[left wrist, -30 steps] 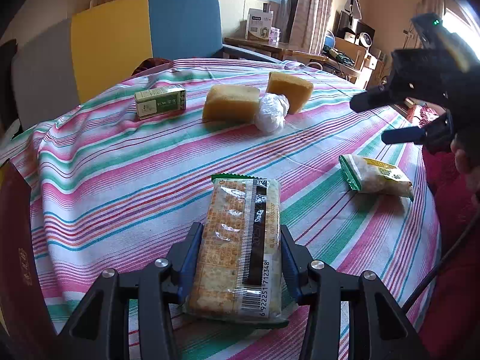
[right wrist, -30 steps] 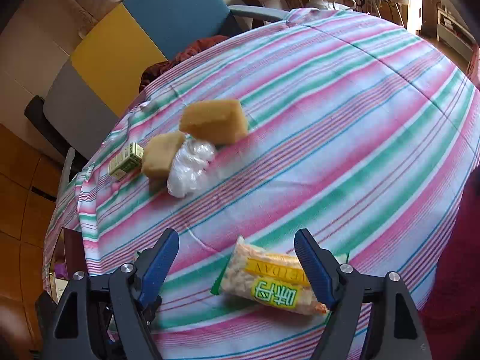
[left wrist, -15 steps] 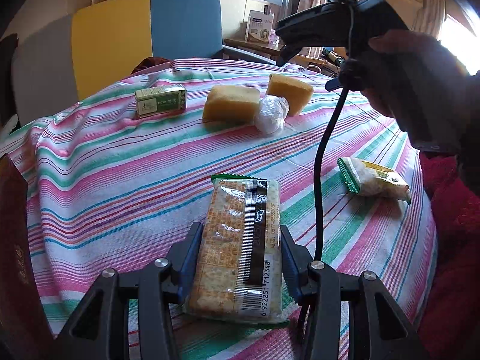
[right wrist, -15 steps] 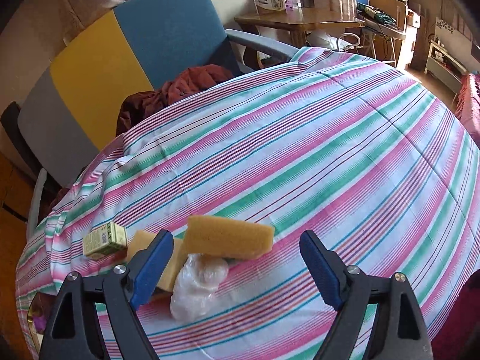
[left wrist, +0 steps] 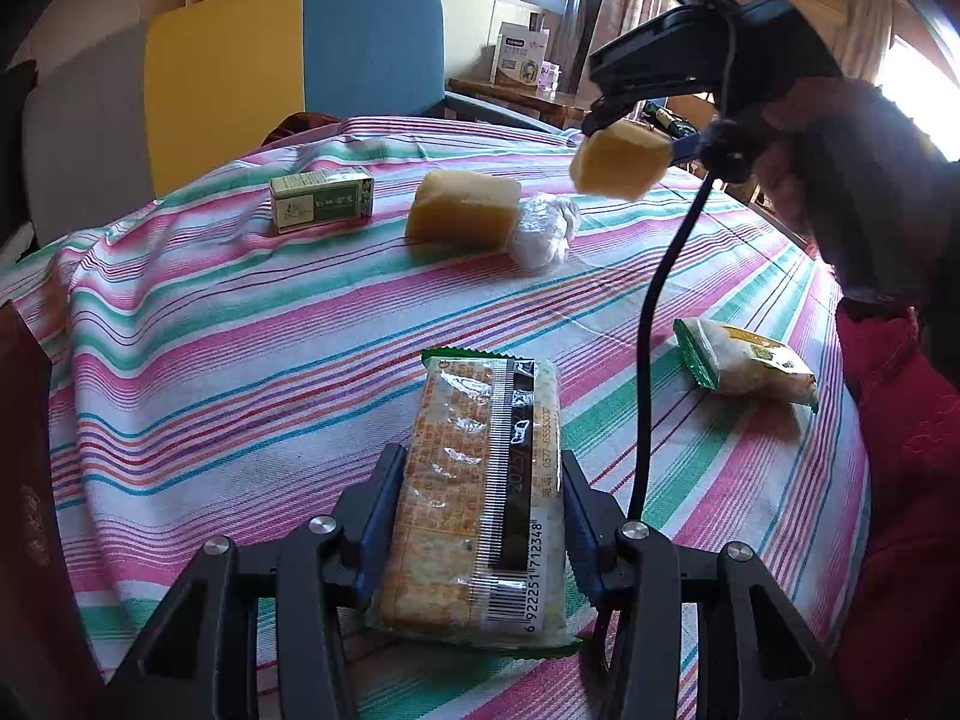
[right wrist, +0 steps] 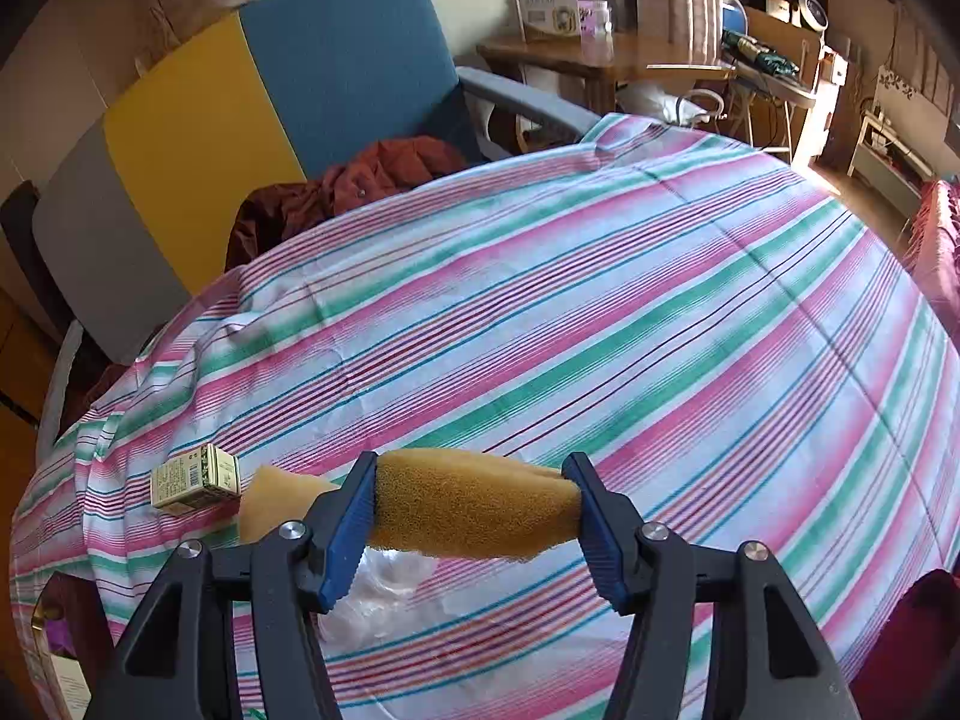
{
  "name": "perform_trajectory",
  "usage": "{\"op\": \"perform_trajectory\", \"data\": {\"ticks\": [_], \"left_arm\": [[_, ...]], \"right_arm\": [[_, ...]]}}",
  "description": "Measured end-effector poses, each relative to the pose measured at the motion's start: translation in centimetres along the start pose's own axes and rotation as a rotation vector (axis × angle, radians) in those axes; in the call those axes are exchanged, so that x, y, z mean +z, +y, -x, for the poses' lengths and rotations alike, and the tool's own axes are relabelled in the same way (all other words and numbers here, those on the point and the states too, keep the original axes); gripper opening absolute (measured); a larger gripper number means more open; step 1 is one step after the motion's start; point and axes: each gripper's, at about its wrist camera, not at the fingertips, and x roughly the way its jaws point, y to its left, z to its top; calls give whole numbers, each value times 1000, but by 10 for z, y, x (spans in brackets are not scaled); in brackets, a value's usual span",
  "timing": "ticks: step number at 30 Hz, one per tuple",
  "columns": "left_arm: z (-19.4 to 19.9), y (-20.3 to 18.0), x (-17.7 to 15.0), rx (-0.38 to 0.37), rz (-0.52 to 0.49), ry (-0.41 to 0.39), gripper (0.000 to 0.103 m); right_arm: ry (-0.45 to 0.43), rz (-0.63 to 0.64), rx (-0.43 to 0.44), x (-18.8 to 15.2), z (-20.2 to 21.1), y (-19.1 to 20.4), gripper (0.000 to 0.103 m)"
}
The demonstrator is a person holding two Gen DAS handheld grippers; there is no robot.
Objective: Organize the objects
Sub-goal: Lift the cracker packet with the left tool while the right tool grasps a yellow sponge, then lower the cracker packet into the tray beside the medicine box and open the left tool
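My left gripper [left wrist: 480, 516] is shut on a clear-wrapped cracker pack [left wrist: 480, 492] resting on the striped tablecloth [left wrist: 240, 372]. My right gripper [right wrist: 474, 510] is shut on a yellow sponge [right wrist: 474, 510] and holds it above the table; the lifted sponge also shows in the left wrist view [left wrist: 621, 159]. A second yellow sponge [left wrist: 462, 210] lies on the cloth beside a crumpled clear plastic bag [left wrist: 543, 231]. A small green box [left wrist: 321, 199] lies left of them. A green-and-yellow snack packet [left wrist: 744, 363] lies at the right.
A yellow, blue and grey chair [right wrist: 270, 90] with a rust-red garment [right wrist: 372, 180] stands behind the table. A wooden side table [right wrist: 600, 57] carries a white box. The right gripper's cable [left wrist: 651, 324] hangs over the table. A dark red object [left wrist: 24, 480] is at the left edge.
My right gripper closed on the far yellow sponge and lifted it off the cloth. My left gripper has stayed still on the cracker pack.
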Motion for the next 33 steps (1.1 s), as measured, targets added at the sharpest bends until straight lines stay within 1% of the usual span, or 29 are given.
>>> {"op": "perform_trajectory", "data": {"ticks": [2,4,6,8,10,12,13,16,20,25,30,33], "left_arm": [[0,0,0,3,-3,-1,49],[0,-1,0,6,-5,-1,49],[0,-1,0,5,-5,-1,49],[0,-1,0,6,-5,-1,49],[1,-2,0,17,-11,-2,49],[4,-3,0,33,-12,-3,49],[5,-2,0,37,-3,-3,49],[13,3,0,76,38,-9,49],[29,3,-3,117,54,-24,49],[57,6,-4,127,94,-53,49],[84,9,-6,133,115,-85,49],[98,14,-6,150,130,-102,49]], "right_arm": [[-39,9,-7,-6,21,-8,62],[-52,24,21,-18,38,-13,62],[-33,53,72,-34,49,-15,62],[-5,87,117,-52,52,-15,62],[31,109,159,-69,46,-14,62],[72,110,178,-80,35,-13,62],[87,116,183,-82,32,-11,62],[82,169,182,-83,30,-2,62],[111,230,194,-88,22,8,62],[137,287,200,-93,17,17,62],[143,344,187,-99,16,27,62],[135,359,177,-100,17,29,62]]}}
